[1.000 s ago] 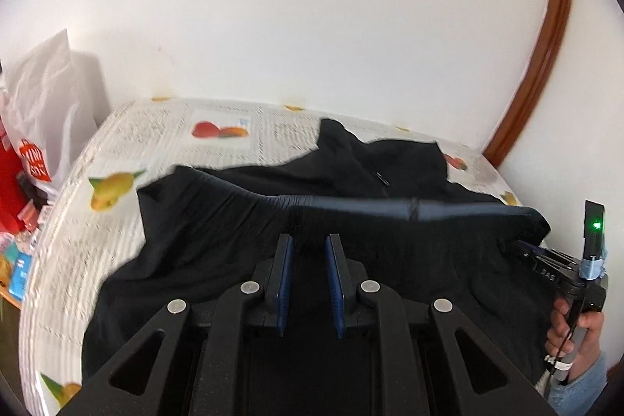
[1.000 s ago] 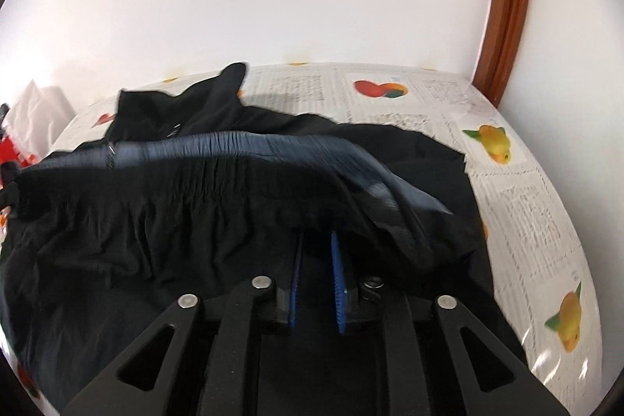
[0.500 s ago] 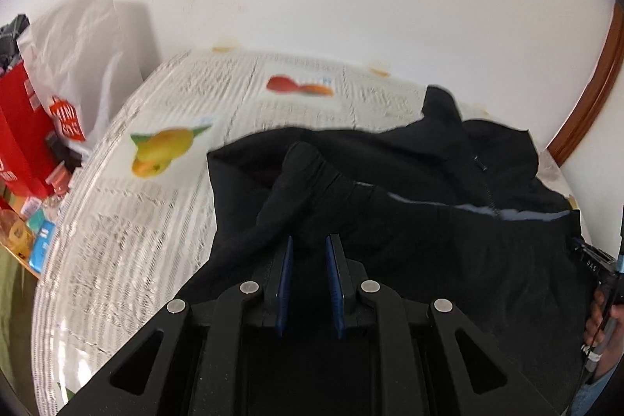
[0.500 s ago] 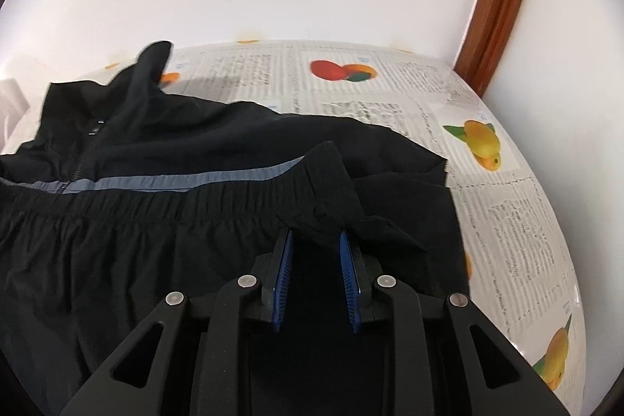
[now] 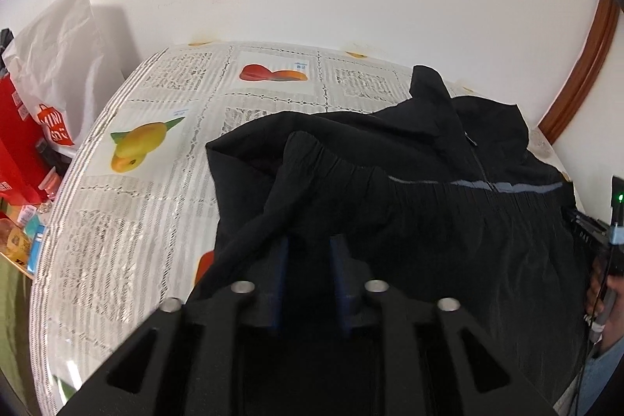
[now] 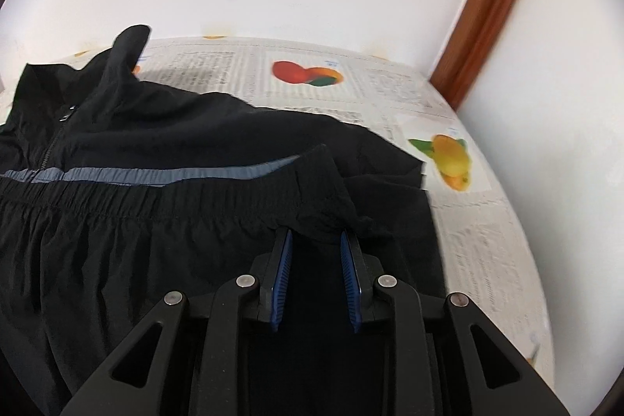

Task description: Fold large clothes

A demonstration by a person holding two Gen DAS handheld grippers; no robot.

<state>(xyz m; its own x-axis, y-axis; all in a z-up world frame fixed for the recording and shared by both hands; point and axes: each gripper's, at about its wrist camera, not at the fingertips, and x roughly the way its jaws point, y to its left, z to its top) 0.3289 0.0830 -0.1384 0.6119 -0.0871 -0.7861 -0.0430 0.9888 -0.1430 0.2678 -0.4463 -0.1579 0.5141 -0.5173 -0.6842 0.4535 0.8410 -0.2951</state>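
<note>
Garment: black lightweight zip-front jacket w/ elastic hem and grey stripe [image 6: 163, 232] lies spread on the table; bottom hem brought up twd the collar, so lower half sits doubled over the chest. Judged: mid-fold, hem-to-collar step.
Hem band: gathered elastic edge [image 5: 390, 190] runs straight across betw the two grippers – prob held at both ends so the edge lands level, not skewed.
Collar: stand-up collar [image 6: 128, 45] pokes up at far side, nr the wall; zip runs down from it.
Left gripper: left gripper [image 5: 308, 252] at the hem's left corner; blue pads a narrow way apart, jaws have just been opening. Cloth corner drapes over and betw the tips, hiding them; pads don't look pressed on it – reads as letting go, not certain.
Right gripper: right gripper [image 6: 316, 244] at the hem's right corner; narrow gap too, jaws just been opening. A pinch of fabric stands bunched above the tips, gap visible both sides – looks released.
Hand: person's hand [image 5: 602, 289] at right edge of left view, gripping the other tool's handle.
Surface: white plastic table cover printed w/ newsprint and fruit pictures [image 5: 128, 221] under the jacket.
Surroundings: red-and-white shopping bags [image 5: 43, 112] off the table's left; curved brown wooden trim [image 6: 487, 6] on the wall.
Risk (judged): bunched corners may spring back once freed; smoothing likely needed.
</note>
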